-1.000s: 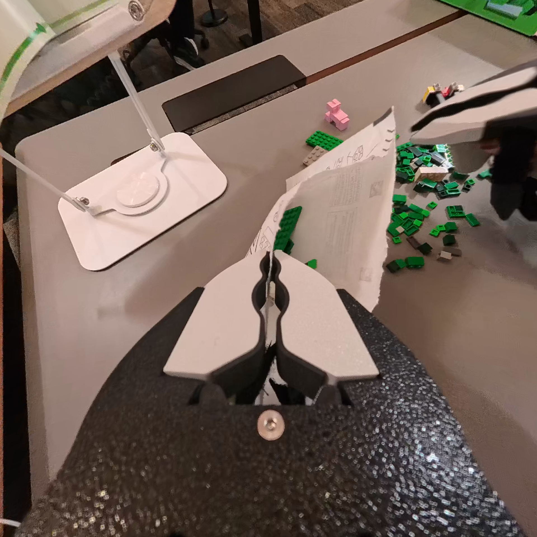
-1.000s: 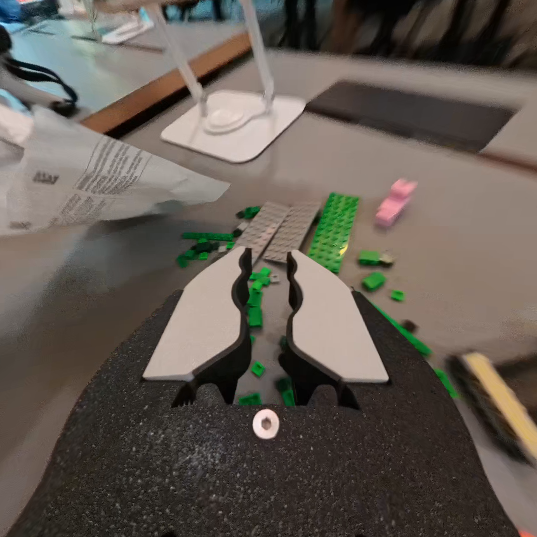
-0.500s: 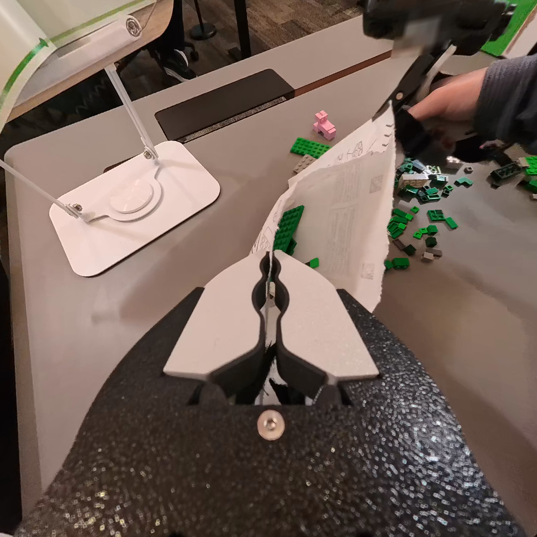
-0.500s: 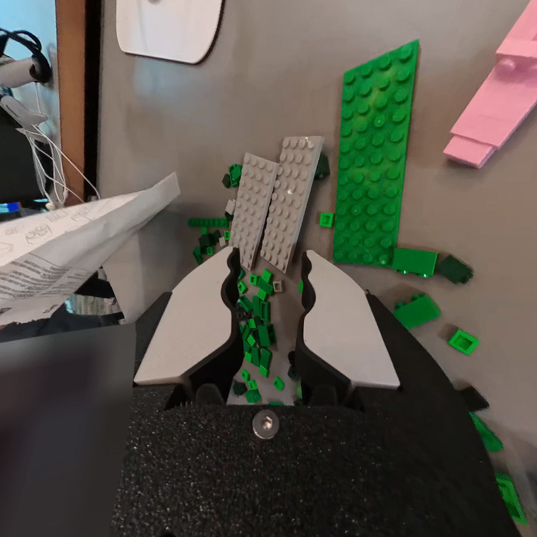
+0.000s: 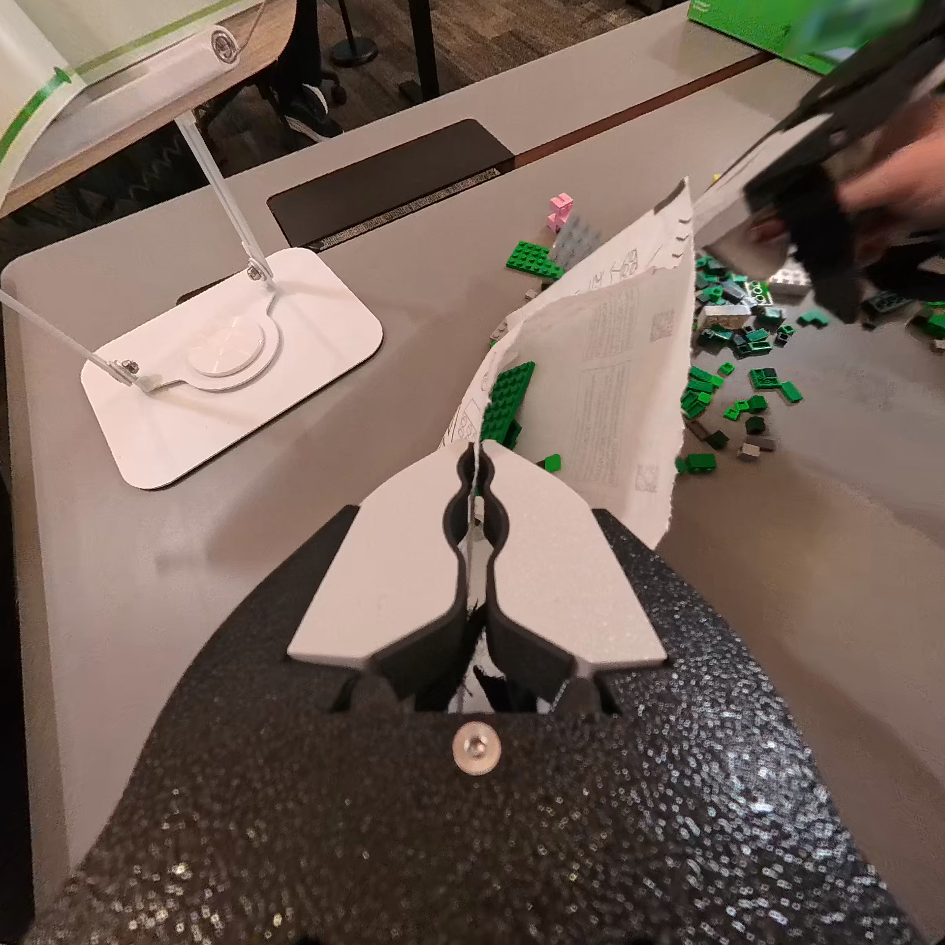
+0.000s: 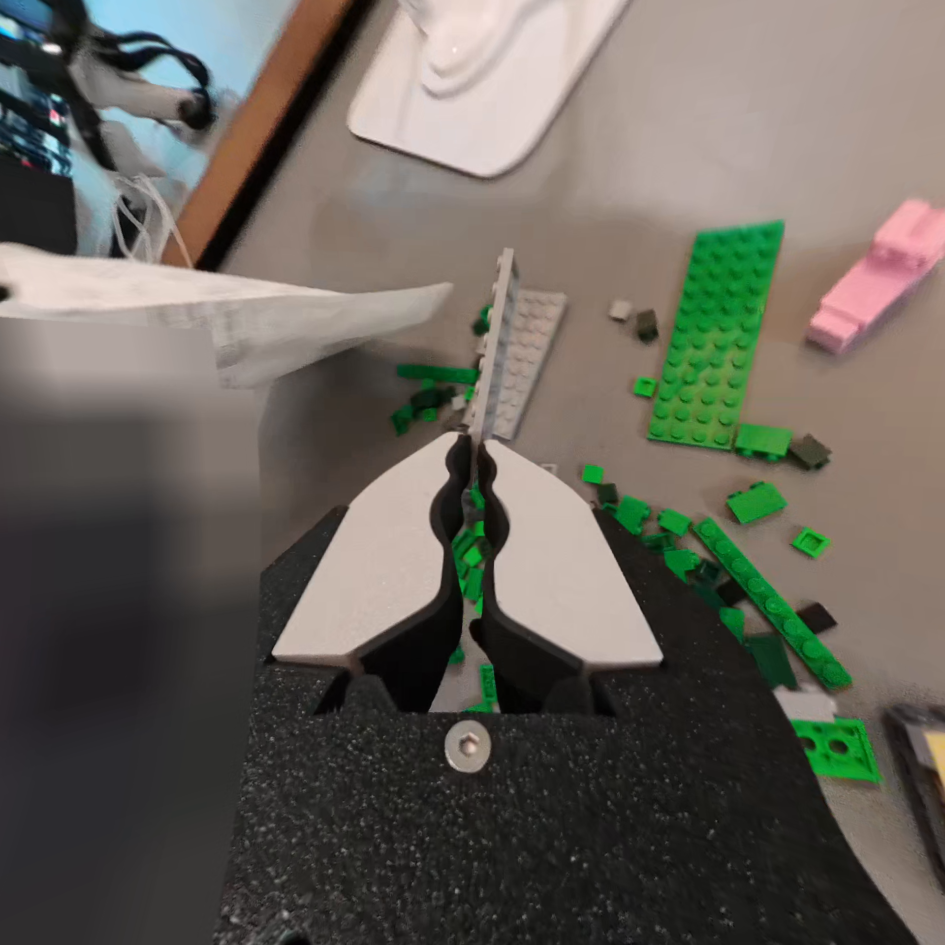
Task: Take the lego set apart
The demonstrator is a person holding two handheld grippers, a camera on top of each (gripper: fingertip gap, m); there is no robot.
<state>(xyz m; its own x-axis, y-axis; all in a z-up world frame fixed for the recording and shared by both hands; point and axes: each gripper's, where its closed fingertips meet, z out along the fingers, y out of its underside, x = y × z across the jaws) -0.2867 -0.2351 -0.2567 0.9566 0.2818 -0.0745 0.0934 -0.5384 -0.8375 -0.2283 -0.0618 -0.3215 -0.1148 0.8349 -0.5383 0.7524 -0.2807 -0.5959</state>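
Left gripper (image 5: 476, 450): pinching torn paper bag (image 5: 608, 388) above desk. Right gripper (image 6: 473, 444): clamped on grey plate (image 6: 503, 327), edge-up over second grey plate (image 6: 526, 358). Step: prying plates apart. Next: twist free.

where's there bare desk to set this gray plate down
Bare desk lies between the white lamp base and the paper bag. Another patch runs near the desk's right edge. Around the green bricks it is crowded.
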